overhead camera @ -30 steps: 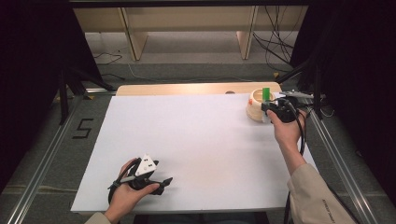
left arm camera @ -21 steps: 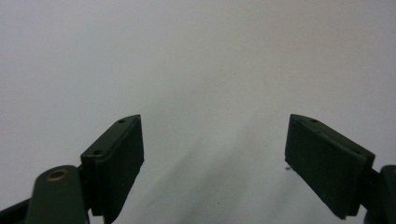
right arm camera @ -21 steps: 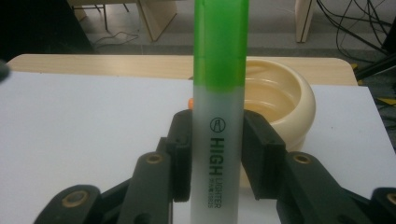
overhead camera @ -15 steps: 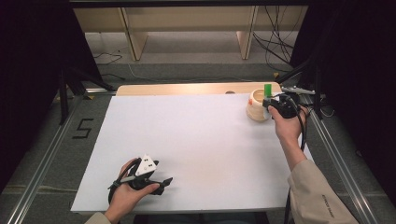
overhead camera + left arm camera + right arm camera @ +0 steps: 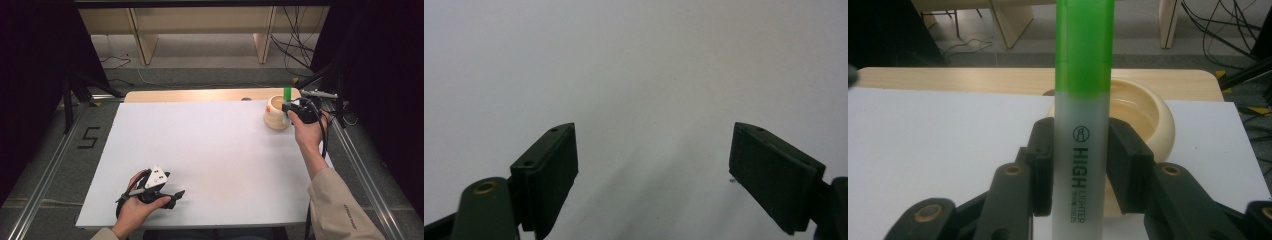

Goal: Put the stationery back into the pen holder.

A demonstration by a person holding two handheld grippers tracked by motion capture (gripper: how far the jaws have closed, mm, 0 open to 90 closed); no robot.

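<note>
Highlighter [image 5: 1082,125]: translucent frosted-white barrel, bright green cap end pointing up, black print "HIGH LIGHTER" running along the barrel with a small round logo above it. Held upright. In the high view the green tip [image 5: 287,93] sticks up above the right gripper [image 5: 295,111] at the far right of the table.

Right gripper [image 5: 1080,165]: jaws clamped on the highlighter's barrel, one pad on each side, pinching at the frosted part below the green section.

Bowl [image 5: 1153,117]: cream, rounded, thick rim, sits on the white table cover [image 5: 938,145] right behind the highlighter in the right gripper view. In the high view the bowl [image 5: 275,113] is just left of the right gripper, at the far right corner region, near the bare wooden table edge [image 5: 200,95]. Visible part of the interior looks bare; the highlighter blocks the middle of it, so can't tell for that part. Highlighter is beside/in front of the bowl, not in it.

Left gripper [image 5: 165,192]: near left of the table, resting low on the white cover, well apart from the bowl. Left gripper view: jaws [image 5: 651,170] spread wide, nothing between them, plain white surface ahead.
</note>
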